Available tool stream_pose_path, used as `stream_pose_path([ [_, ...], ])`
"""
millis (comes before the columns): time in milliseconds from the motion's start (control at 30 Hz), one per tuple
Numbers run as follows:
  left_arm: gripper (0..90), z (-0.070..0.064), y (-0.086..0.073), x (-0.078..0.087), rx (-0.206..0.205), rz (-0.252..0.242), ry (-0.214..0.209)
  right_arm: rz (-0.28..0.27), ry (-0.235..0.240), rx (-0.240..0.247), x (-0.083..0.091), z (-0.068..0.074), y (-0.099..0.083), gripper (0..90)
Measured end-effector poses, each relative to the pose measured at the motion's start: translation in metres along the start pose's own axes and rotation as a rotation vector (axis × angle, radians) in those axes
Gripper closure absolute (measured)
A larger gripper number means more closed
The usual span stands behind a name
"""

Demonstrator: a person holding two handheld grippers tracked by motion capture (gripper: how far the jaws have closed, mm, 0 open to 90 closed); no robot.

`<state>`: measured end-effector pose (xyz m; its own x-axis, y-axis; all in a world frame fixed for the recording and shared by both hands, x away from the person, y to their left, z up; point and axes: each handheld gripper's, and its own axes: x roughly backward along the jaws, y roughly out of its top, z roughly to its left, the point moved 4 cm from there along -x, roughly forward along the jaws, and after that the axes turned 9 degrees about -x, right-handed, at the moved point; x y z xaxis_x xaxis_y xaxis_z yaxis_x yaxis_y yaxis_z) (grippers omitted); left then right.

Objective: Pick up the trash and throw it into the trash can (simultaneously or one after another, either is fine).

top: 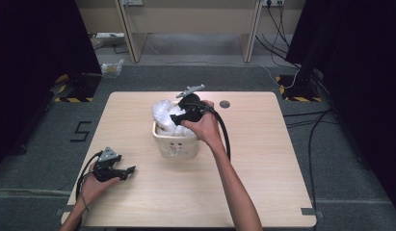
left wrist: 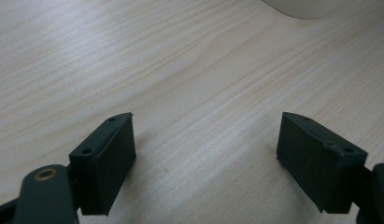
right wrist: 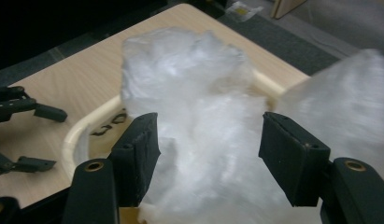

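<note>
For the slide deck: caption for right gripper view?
Open right tongs straddle crumpled clear plastic bag in white bin.

A pale wooden tabletop [top: 263,163] stands on grey carpet [top: 36,159]. A small round hole [top: 225,104] sits near its far edge. Black cables [top: 311,139] trail across the floor at right, and a black "5" [top: 81,131] marks the carpet at left.

Floor mark: a black "5" [top: 81,131] is taped on the grey floor, at nine o'clock from the table [top: 138,192].
Bin print: dark lettering [right wrist: 110,125] stands on the white bin's [top: 163,139] wall, at nine o'clock from the plastic stuffing in the right gripper view; it is too blurred to read.
</note>
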<state>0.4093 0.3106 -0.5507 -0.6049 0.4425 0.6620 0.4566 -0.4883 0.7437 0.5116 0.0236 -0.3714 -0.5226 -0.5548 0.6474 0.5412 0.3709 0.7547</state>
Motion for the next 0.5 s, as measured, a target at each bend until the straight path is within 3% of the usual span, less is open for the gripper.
stream_pose_path([
  [267,18.6,0.000,0.000,0.000,0.001,0.000,0.000,-0.084,-0.040,-0.038,0.036,-0.024,-0.004,39.7],
  [500,18.5,0.000,0.000,0.000,0.001,0.000,0.000,-0.124,-0.086,-0.069,0.059,-0.044,-0.014,39.4],
])
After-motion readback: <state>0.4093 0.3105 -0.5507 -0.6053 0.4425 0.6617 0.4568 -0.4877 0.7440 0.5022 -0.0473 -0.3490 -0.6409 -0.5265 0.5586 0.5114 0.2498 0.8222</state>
